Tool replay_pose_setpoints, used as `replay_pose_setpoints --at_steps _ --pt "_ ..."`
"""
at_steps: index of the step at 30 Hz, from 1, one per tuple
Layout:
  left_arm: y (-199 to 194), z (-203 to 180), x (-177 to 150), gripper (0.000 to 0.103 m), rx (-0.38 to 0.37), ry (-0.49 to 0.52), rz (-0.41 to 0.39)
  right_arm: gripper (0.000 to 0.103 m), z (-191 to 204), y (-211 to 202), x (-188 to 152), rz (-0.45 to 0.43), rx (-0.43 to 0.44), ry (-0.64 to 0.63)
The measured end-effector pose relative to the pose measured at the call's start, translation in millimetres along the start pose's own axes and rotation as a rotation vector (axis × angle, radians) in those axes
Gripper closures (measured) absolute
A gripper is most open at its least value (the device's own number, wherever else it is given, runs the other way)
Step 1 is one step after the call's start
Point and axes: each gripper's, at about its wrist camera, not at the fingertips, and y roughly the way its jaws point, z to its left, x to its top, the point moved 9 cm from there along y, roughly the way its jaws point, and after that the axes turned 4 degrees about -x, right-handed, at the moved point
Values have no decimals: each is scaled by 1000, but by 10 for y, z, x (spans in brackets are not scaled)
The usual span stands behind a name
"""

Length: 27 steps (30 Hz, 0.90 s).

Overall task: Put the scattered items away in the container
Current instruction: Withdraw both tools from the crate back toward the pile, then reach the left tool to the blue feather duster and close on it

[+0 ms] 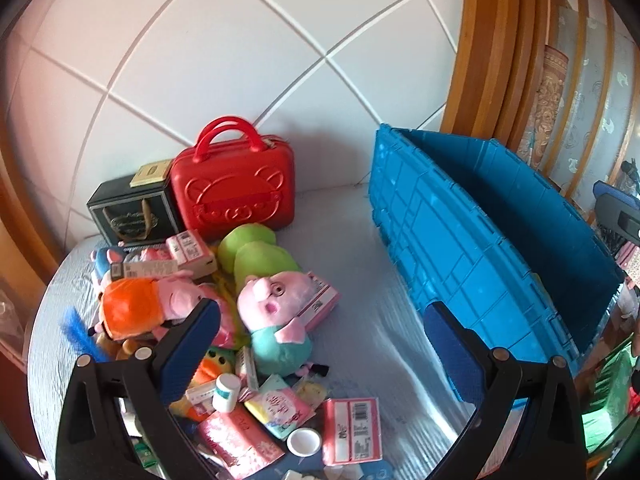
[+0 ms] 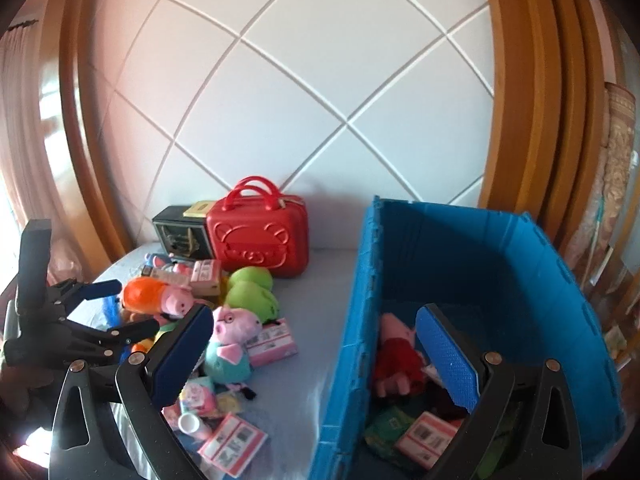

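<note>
Packaging print (image 1: 352,430) — nothing legible

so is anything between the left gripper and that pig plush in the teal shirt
Nothing visible blocks it. The left gripper is open and empty, and the pig plush in the teal shirt lies on top of the pile right between its fingers' line of approach. A pink box rests against the plush's far side, not in the way.
</note>
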Motion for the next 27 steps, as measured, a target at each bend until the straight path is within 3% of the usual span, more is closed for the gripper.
replay_pose_setpoints --at_steps 9,15,22,27 --pt "-47 1305 -740 0 124 -130 91 0 997 319 -232 79 68 -61" --pt "112 2076 -1310 0 196 -213 174 0 1409 566 -482 146 77 -85" --pt "492 2735 -1920 0 204 -357 265 0 1698 779 -869 242 59 -93" --pt "812 3011 -2063 3 201 -417 283 0 1768 866 -1118 303 31 -84"
